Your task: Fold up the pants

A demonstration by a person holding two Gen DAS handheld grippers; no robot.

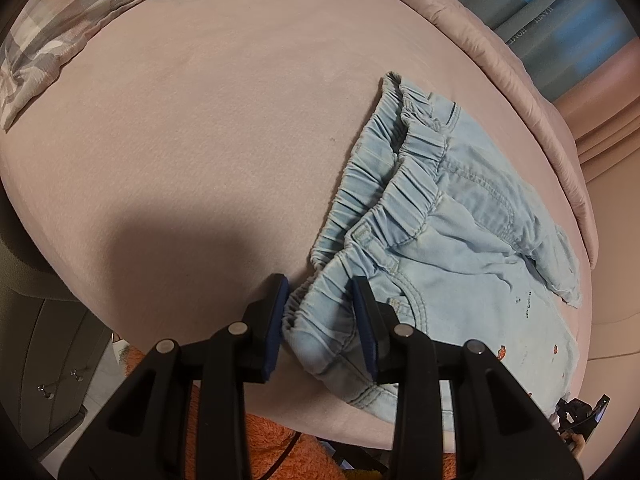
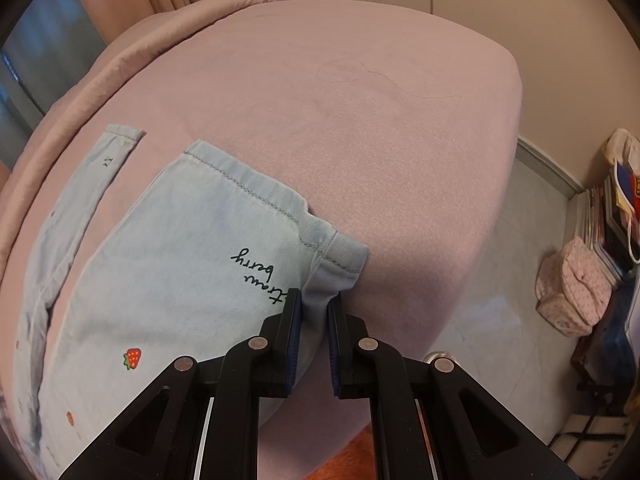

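Note:
Light blue denim pants point(image 1: 460, 240) with small strawberry prints lie on a pink bed point(image 1: 208, 120). In the left wrist view the gathered elastic waistband runs from the middle toward me. My left gripper point(image 1: 320, 312) is shut on the near corner of that waistband, with bunched cloth filling the gap between the blue pads. In the right wrist view the leg end of the pants point(image 2: 192, 248) shows black script lettering and a stitched hem. My right gripper point(image 2: 314, 300) is shut on the hem corner of the near leg. The other leg point(image 2: 100, 168) lies flat to the left.
A plaid pillow point(image 1: 80, 12) sits at the far left of the bed. A rolled pink duvet point(image 2: 100, 80) lines the far edge. Orange fluffy fabric point(image 1: 264, 440) is below the bed edge. Bags and stacked books point(image 2: 600, 240) stand on the tiled floor at right.

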